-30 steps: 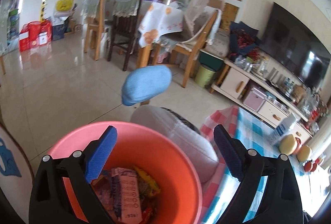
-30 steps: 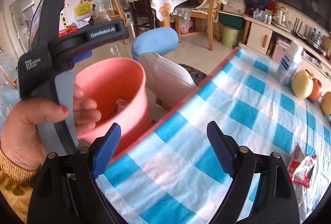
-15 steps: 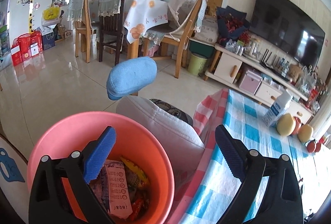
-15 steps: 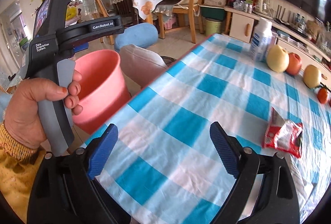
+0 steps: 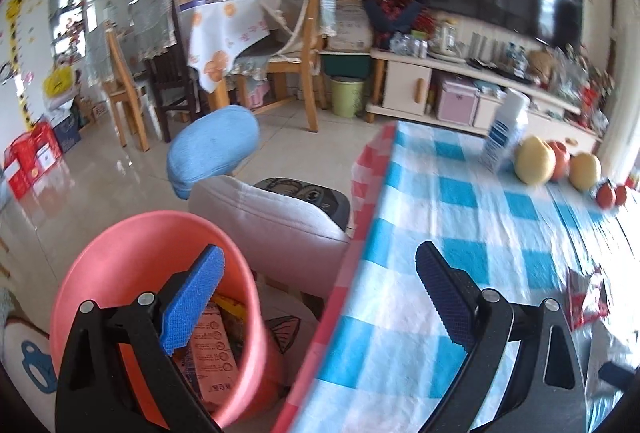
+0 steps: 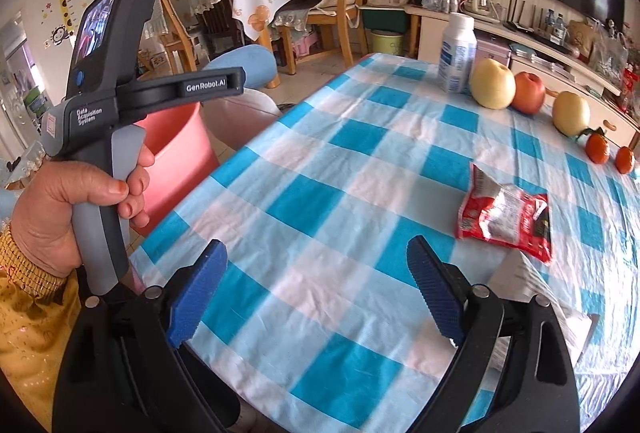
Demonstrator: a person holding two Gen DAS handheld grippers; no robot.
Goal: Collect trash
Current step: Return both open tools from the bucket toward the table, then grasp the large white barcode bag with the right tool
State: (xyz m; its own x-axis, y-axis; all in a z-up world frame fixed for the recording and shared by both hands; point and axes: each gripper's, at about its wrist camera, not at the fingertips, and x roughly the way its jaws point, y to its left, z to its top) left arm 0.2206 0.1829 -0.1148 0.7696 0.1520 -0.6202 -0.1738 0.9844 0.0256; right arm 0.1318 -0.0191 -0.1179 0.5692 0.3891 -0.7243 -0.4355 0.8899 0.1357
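Note:
A pink bin point(image 5: 132, 265) holding several wrappers stands on the floor left of the table; it shows again as a pink bin point(image 6: 176, 161) behind the hand-held left device. My left gripper point(image 5: 316, 297) is open and empty over the gap between bin and table edge. My right gripper point(image 6: 316, 293) is open and empty above the checked tablecloth point(image 6: 360, 161). A crumpled red snack wrapper point(image 6: 506, 219) lies on the cloth to the right and beyond my right fingers. The same red wrapper point(image 5: 588, 297) shows blurred at the right edge in the left wrist view.
A white bottle point(image 6: 457, 53), apples and pears point(image 6: 492, 84) and small oranges point(image 6: 598, 149) stand at the table's far side. A white paper point(image 6: 540, 297) lies near the right finger. A grey chair with a blue headrest point(image 5: 216, 149) stands beside the bin. A hand point(image 6: 76, 205) holds the left device.
Both views have swung right, from the bin toward the table. The red wrapper has come closer in the right wrist view. The right jaws have spread a little wider.

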